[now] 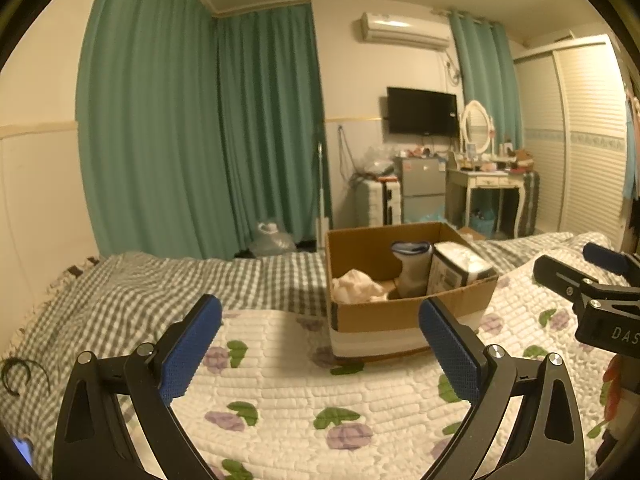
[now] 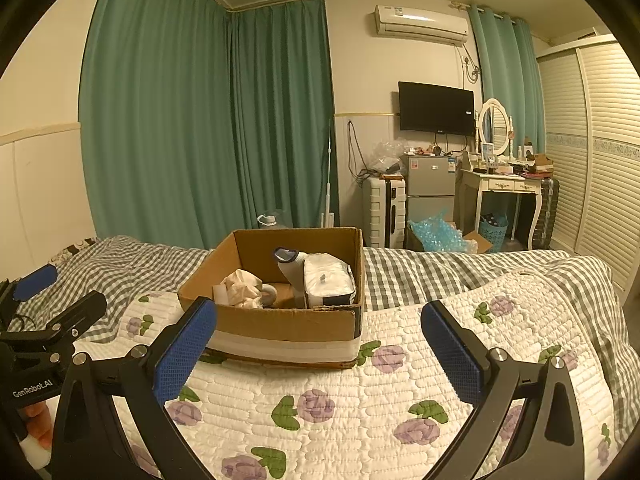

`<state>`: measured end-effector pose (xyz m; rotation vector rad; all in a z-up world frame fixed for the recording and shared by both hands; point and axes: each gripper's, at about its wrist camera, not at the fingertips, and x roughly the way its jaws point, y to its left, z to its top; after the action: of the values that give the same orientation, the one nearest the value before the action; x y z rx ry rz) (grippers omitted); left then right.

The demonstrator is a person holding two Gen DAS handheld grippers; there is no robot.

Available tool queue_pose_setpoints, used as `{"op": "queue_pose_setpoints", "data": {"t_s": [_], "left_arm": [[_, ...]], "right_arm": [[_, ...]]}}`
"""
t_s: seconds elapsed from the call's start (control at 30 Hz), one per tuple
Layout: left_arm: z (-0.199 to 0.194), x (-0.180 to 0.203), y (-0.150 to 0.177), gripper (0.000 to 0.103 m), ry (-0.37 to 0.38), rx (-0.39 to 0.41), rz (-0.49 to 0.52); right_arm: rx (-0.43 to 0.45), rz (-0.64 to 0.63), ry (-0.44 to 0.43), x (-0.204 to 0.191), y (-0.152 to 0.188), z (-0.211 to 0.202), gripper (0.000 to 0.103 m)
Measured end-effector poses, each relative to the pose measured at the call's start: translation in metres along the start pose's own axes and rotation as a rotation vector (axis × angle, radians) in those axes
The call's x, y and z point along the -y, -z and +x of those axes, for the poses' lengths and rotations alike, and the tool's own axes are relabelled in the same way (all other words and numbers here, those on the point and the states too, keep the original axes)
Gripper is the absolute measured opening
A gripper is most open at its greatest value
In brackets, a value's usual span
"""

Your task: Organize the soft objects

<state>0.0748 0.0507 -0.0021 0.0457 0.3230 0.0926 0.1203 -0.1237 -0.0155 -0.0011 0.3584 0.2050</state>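
An open cardboard box [image 1: 400,314] [image 2: 280,326] stands on the bed's white floral quilt [image 1: 320,392] [image 2: 360,392]. Inside lie a crumpled cream cloth [image 1: 356,286] [image 2: 242,288], an upright white roll with a blue top [image 1: 412,268] [image 2: 290,266] and a white wrapped pack [image 1: 460,268] [image 2: 328,280]. My left gripper [image 1: 320,344] is open and empty, just short of the box. My right gripper [image 2: 318,344] is open and empty, also in front of the box. Each gripper shows at the other view's edge: the right one [image 1: 600,280] and the left one [image 2: 44,300].
A grey checked blanket [image 1: 160,284] [image 2: 440,276] covers the far bed. A black hair band [image 1: 20,376] lies at the left. Beyond the bed are green curtains [image 2: 208,120], a suitcase [image 2: 384,212], a small fridge [image 2: 430,188], a dressing table [image 2: 508,188] and a wardrobe [image 2: 600,160].
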Motion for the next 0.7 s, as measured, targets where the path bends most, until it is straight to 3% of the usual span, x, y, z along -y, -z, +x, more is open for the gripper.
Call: {"op": "queue_pose_setpoints", "data": {"t_s": [0.7], "left_arm": [[0.0006, -0.0024, 0.0019, 0.101, 0.005, -0.005, 0.002]], "right_arm": [[-0.007, 0.004, -0.003, -0.0014, 0.0033, 0.0019, 0.103]]}}
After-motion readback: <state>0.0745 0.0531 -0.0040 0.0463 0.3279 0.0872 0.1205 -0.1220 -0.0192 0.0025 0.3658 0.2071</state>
